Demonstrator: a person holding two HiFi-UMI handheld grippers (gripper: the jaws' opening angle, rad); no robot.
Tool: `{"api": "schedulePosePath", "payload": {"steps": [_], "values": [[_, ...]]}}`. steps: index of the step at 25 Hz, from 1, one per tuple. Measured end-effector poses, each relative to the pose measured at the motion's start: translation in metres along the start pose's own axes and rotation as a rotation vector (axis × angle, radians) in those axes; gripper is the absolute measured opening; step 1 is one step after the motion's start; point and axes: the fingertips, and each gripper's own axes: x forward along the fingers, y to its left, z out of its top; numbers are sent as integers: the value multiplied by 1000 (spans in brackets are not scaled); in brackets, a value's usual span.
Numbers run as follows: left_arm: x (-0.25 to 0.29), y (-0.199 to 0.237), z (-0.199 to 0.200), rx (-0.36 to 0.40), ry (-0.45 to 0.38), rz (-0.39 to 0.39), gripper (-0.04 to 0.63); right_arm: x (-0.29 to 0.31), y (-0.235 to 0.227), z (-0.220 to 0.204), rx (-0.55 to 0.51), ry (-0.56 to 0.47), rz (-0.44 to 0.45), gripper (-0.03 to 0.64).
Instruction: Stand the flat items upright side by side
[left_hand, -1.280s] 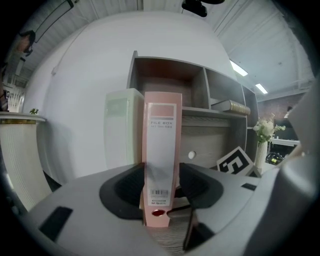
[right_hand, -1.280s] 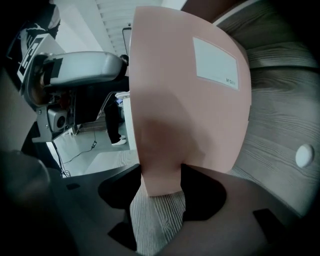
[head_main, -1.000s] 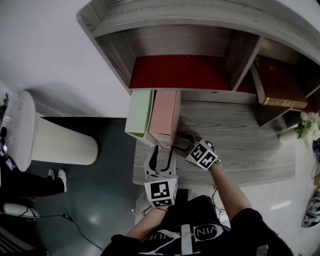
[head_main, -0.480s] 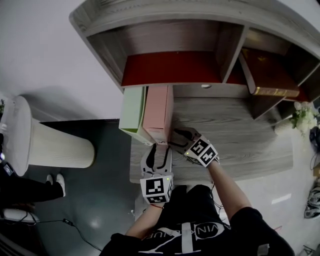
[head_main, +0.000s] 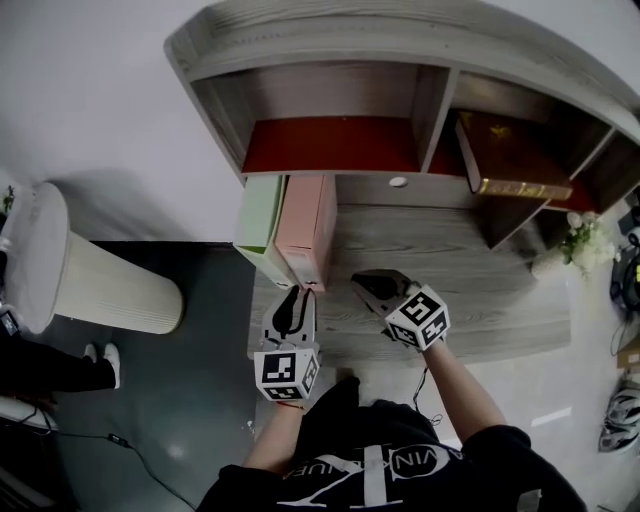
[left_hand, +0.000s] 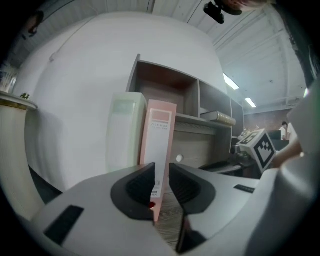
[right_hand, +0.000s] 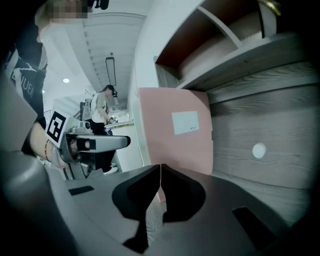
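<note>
- Left hand-held gripper (head_main: 298, 293): jaws just closing, narrowly apart, empty, at pink box (head_main: 308, 225) corner.
- Right hand-held gripper (head_main: 360, 279): jaws together, empty.
- Green box (head_main: 258, 215): upright beside pink box, on tabletop (head_main: 470, 270).

Left gripper (head_main: 296, 296): jaws have just been closing, now down to a narrow slit with nothing pinched. The pink binder (head_main: 310, 228) stands upright dead ahead, its near bottom corner at the jaw tips. The green binder (head_main: 258, 222) touches it on the far side, leaving no gap. Left of them is the desk edge, then open air, with a white ribbed stand (head_main: 110, 290) well apart.

Right gripper (head_main: 360, 280): jaws just closed together, empty. The pink binder's broad face blocks its left. Ahead and to the right is bare desk (head_main: 470, 280). The shelf unit (head_main: 330, 60) overhangs beyond. Its left bay is open, and past the divider (head_main: 432, 100) a leaning book (head_main: 505, 155) fills the right bay.
</note>
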Motion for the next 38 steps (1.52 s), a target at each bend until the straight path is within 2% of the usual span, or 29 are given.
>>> {"api": "schedulePosePath", "payload": {"steps": [5,11,17,30,38], "values": [[-21,-5,12,-20,-40,31,17,-41,10,12,-24,-25,-32,9],[-48,-17,23,-25,-78,57,5,-92,18,22,-57,-102,-116,9],[-84,-26,31,-29,-118,111,5,-129,30,29,-63,-199,-151,9],[-159,-51,29,-26,-179,205,5,-176,75,23,-45,-255,-129,9],[-194,-61,23,-38,-200,253,5,-194,97,15,-68,-239,-115,9]]}}
